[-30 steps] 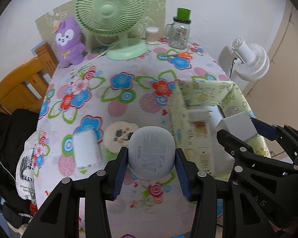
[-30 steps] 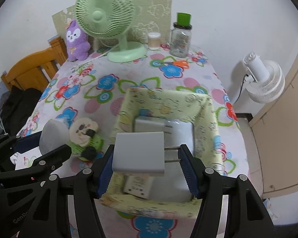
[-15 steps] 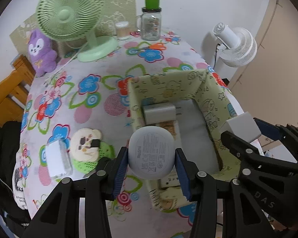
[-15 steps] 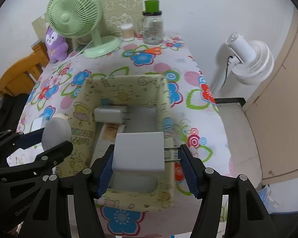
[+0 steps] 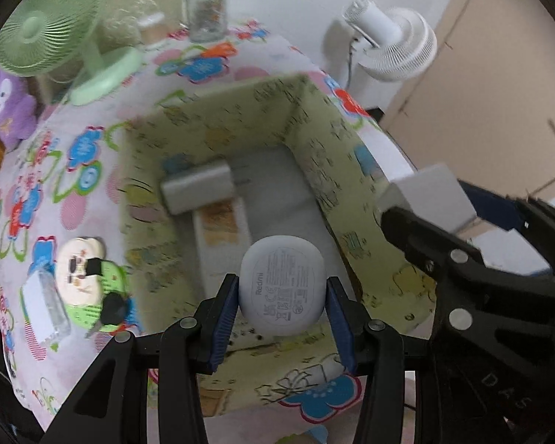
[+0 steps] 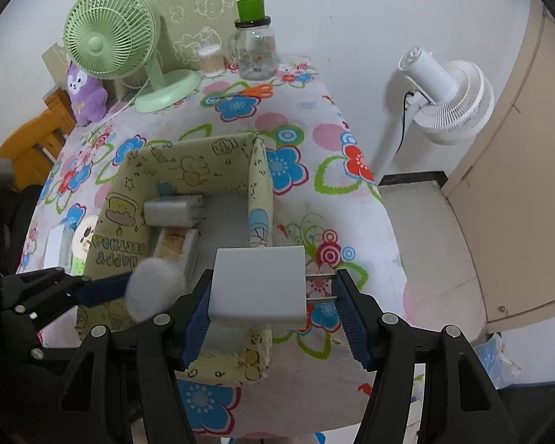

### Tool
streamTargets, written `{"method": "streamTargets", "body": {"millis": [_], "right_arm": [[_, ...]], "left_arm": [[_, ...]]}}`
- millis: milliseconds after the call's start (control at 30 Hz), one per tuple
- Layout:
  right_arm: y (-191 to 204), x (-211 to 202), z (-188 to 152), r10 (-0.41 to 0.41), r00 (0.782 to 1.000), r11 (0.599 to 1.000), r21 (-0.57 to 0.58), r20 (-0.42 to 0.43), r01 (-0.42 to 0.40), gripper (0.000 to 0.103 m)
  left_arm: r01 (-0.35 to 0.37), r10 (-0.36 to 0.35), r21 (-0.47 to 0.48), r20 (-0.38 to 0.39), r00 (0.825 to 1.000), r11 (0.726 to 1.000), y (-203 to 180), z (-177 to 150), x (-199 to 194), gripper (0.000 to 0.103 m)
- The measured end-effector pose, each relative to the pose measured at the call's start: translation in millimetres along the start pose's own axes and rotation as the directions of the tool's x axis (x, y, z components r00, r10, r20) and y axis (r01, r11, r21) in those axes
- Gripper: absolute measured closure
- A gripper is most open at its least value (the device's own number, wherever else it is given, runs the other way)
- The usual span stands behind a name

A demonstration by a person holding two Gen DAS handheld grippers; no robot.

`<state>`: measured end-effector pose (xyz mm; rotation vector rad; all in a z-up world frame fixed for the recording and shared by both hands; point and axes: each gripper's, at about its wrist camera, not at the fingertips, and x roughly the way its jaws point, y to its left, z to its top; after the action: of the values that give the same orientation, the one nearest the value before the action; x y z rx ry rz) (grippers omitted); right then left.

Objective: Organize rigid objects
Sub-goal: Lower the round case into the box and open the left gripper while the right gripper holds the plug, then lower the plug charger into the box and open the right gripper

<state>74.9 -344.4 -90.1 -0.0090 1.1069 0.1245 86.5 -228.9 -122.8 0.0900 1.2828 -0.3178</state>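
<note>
My left gripper (image 5: 282,290) is shut on a white rounded earbud case (image 5: 282,284), printed side facing me, above the near inside of the yellow-green fabric box (image 5: 240,118). In the box lie a white plug charger (image 5: 199,187) and a flat pack (image 5: 222,229). My right gripper (image 6: 273,292) is shut on a white square power adapter (image 6: 257,285) whose prongs point right. It hovers over the right wall of the box (image 6: 259,192). In the right wrist view the earbud case (image 6: 153,290) shows at the left, close beside the adapter.
Left of the box on the flowered tablecloth lie a flower-shaped plush (image 5: 85,273) and a white clear-cased block (image 5: 44,303). At the back stand a green fan (image 6: 111,40), a purple plush (image 6: 83,90) and a green-lidded jar (image 6: 255,44). A white floor fan (image 6: 447,100) stands off the table's right edge.
Both grippers have moved to the right with their loads. The left one went from above the tablecloth to above the box's inside; the right one shifted from the box's middle to its right wall.
</note>
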Motion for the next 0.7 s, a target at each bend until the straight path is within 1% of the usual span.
{"method": "streamTargets", "body": {"millis": [67, 100, 133, 167, 200, 300, 433, 533, 600, 633, 700], "right_arm": [[-1, 1, -1, -0.002, 1.0, 1.0, 0.003, -0.003, 0.002, 0.038], [-2, 1, -1, -0.003, 1.0, 1.0, 0.005, -0.003, 0.003, 0.038], [-3, 2, -2, -0.003, 1.0, 1.0, 0.007, -0.004, 0.003, 0.038], [-3, 2, -2, -0.002, 1.0, 1.0, 0.01, -0.005, 0.002, 0.038], [-2, 2, -3, -0.003, 1.0, 1.0, 0.011, -0.006, 0.003, 0.038], [0, 2, -3, -0.003, 1.0, 1.0, 0.009, -0.003, 0.003, 0.038], [6, 1, -1, 0.005, 1.0, 1.0, 0.0, 0.002, -0.005, 0.038], [15, -1, 4, 0.022, 1.0, 0.999, -0.027, 0.014, -0.022, 0.038], [22, -1, 6, 0.032, 0.999, 0.999, -0.045, 0.017, -0.031, 0.038], [25, -1, 7, 0.035, 0.999, 0.998, -0.054, 0.018, -0.034, 0.038], [32, 0, 9, 0.045, 0.999, 0.996, -0.076, 0.012, -0.044, 0.038]], "left_arm": [[0.003, -0.003, 0.004, -0.011, 1.0, 1.0, -2, -2, 3, 0.054], [0.011, -0.011, 0.005, -0.014, 1.0, 1.0, -3, -3, 4, 0.051], [0.016, -0.016, 0.003, -0.013, 1.0, 1.0, -3, -3, 3, 0.046], [0.019, -0.019, 0.003, -0.013, 1.0, 1.0, -2, -4, 2, 0.035], [0.018, -0.018, 0.005, -0.008, 1.0, 1.0, -2, -4, 1, 0.03], [-0.007, 0.007, 0.006, 0.014, 1.0, 1.0, 3, -6, -8, 0.026], [-0.04, 0.042, -0.029, 0.037, 0.998, 0.999, 17, -9, -20, 0.024], [-0.007, 0.01, -0.054, 0.05, 0.999, 0.999, 25, -10, -27, 0.024], [-0.017, 0.02, -0.053, 0.059, 0.998, 0.998, 24, -11, -31, 0.024], [-0.036, 0.04, -0.049, 0.067, 0.997, 0.998, 23, -12, -35, 0.023], [-0.09, 0.094, -0.042, 0.086, 0.992, 0.995, 22, -13, -41, 0.017]]}}
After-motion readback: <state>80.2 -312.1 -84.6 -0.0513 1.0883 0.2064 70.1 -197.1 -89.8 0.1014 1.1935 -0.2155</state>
